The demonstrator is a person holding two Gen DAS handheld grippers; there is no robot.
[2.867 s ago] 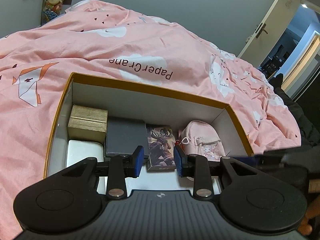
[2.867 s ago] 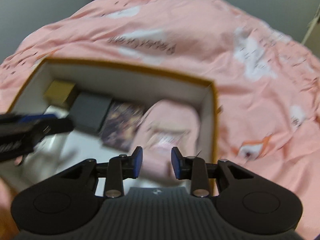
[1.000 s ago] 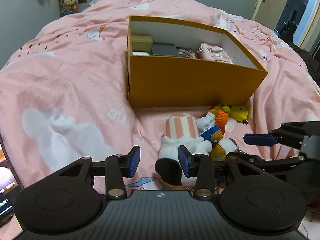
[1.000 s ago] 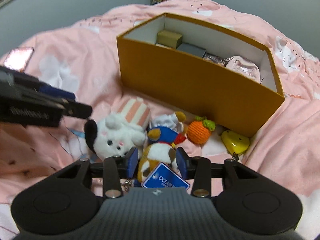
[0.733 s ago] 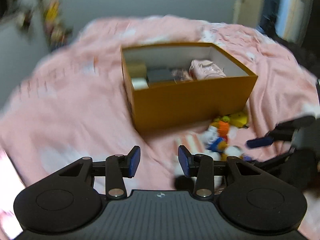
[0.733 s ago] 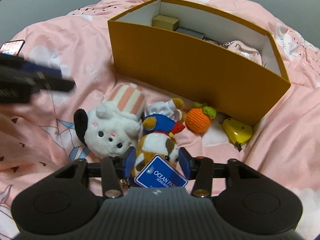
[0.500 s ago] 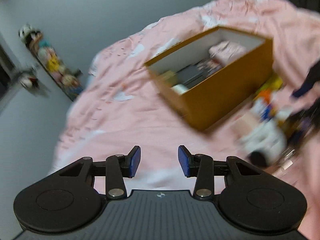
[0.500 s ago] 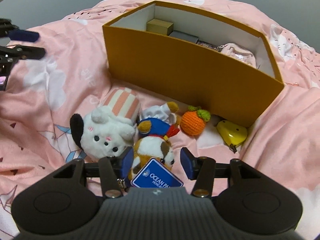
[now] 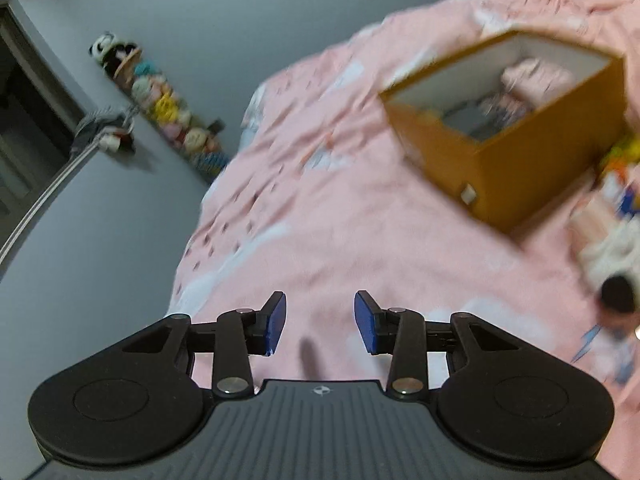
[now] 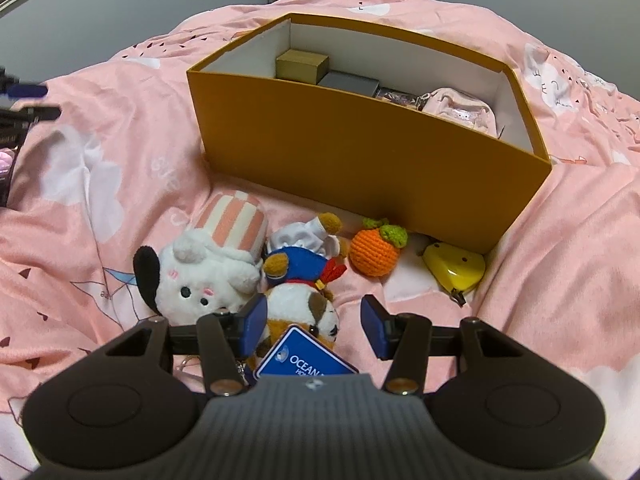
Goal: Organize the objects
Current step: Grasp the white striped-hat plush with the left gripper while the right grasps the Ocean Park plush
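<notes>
Between right gripper (image 10: 313,318) jaws, plush dog (image 10: 304,306), ungripped

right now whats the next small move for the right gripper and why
Probably ease the right gripper down and shut it on the sailor plush. Its jaws are open with that toy between them, and the toy lies on the bedspread outside the orange box.

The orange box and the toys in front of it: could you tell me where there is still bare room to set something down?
Bare quilt lies left of the orange box. Inside, only its near-right corner shows white floor. Crowded: the strip before the box, with white plush, sailor plush, crochet orange, yellow toy.
</notes>
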